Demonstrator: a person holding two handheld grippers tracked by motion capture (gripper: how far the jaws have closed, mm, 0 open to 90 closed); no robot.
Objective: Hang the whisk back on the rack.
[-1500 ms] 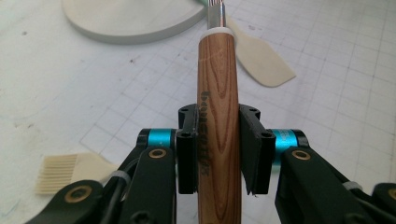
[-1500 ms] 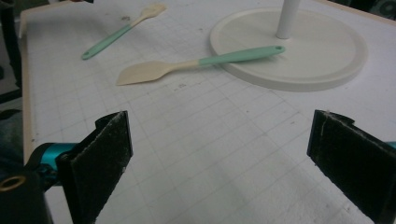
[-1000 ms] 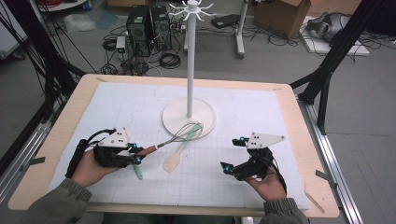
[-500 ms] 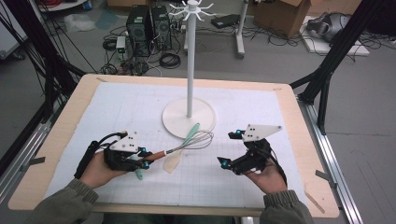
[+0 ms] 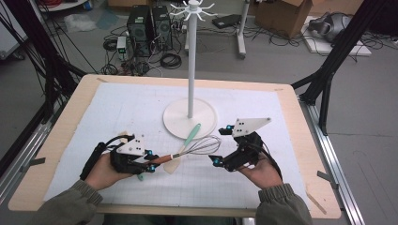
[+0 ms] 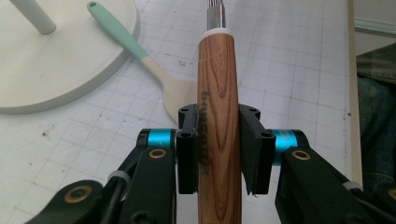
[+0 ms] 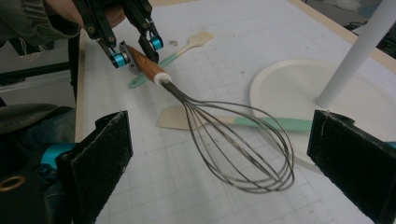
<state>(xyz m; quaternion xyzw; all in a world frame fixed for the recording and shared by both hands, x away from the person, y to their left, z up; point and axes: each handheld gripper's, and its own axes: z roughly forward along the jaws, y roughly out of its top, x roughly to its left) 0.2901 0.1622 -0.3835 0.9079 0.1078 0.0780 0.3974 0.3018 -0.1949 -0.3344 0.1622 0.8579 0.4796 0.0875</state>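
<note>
My left gripper (image 5: 149, 165) is shut on the wooden handle of a wire whisk (image 5: 201, 146). In the left gripper view both pads of my left gripper (image 6: 217, 140) clamp the whisk handle (image 6: 217, 88). The whisk's wire head (image 7: 236, 140) points at my right gripper (image 5: 221, 145), which stands open. In the right gripper view the wire head lies just ahead of the wide-apart pads (image 7: 100, 156), and the left gripper (image 7: 135, 46) shows beyond it. A spatula (image 5: 190, 136) with a mint handle lies under the whisk, its handle resting on the stand's base.
A white stand (image 5: 190, 61) with hooks on top rises from a round base (image 5: 206, 115) at the mat's middle. A second mint-handled spatula (image 7: 189, 44) lies by the left hand. A gridded white mat (image 5: 117, 108) covers the wooden table.
The left gripper has carried the whisk to the right and nearer, swinging its wire head toward the right gripper. The right gripper has shifted slightly left toward it.
</note>
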